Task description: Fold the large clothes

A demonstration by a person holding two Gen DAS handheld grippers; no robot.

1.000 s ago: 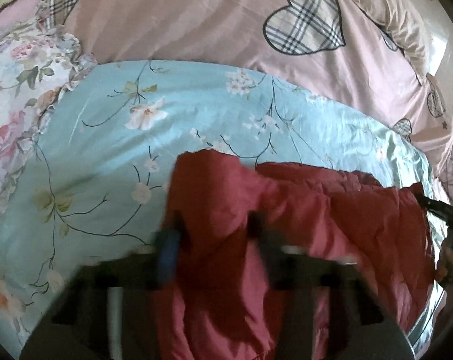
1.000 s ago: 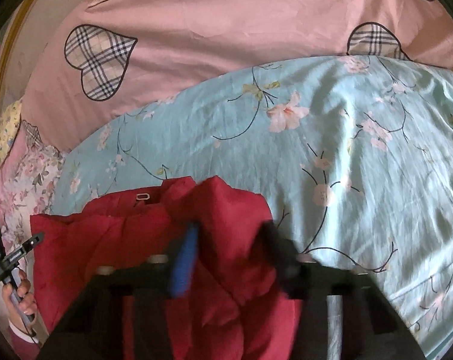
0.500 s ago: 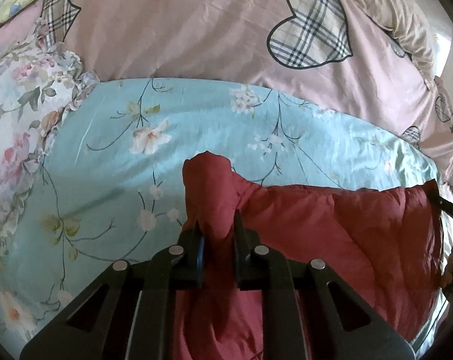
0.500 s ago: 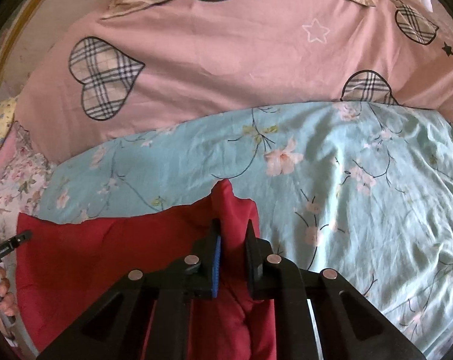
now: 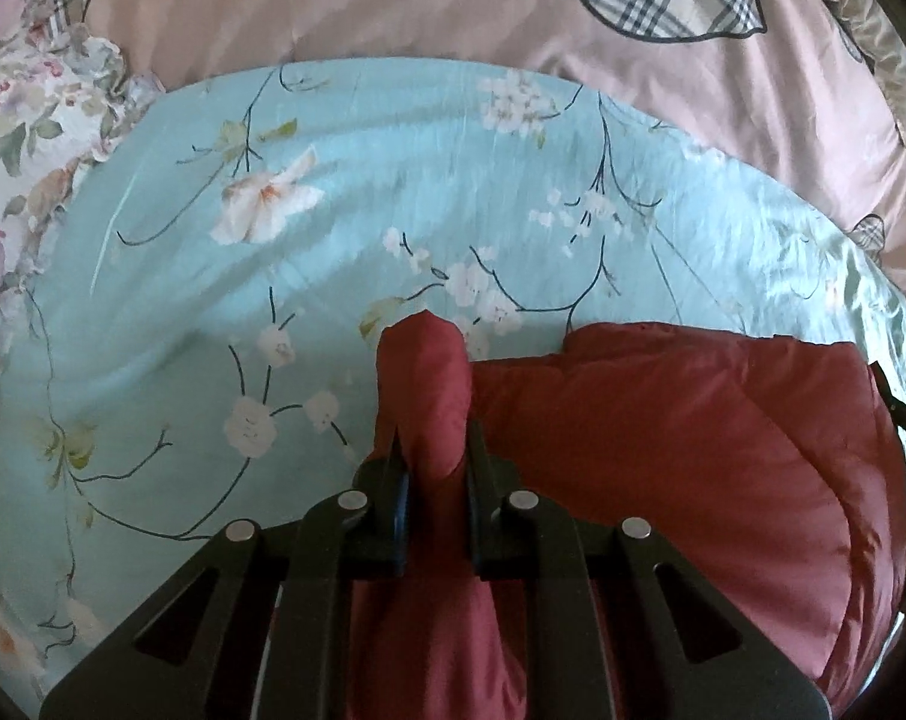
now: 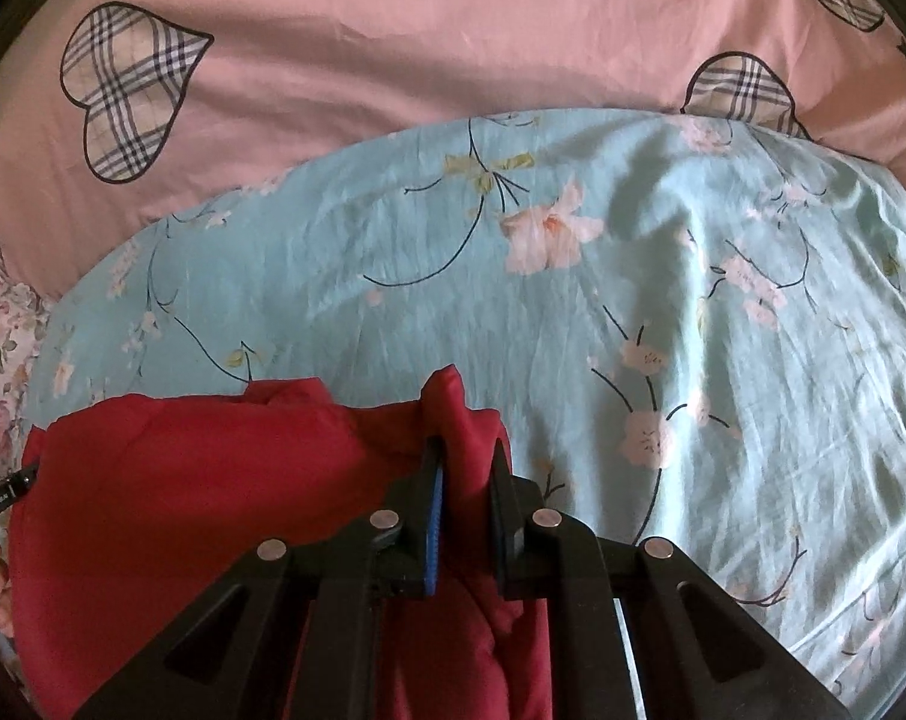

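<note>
both claws, left claw and right claw, have just clamped the red padded garment on the bed; folding can start.

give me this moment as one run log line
left claw: shut on red jacket | right claw: shut on red jacket | jacket lies on blue flowered sheet | fold unfinished

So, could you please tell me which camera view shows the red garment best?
The left wrist view: the red garment spreads wide there, its puffy folded body lit. The right wrist view shows a darker stretch of it, partly behind the right tool, which pinches a bunched corner.
</note>
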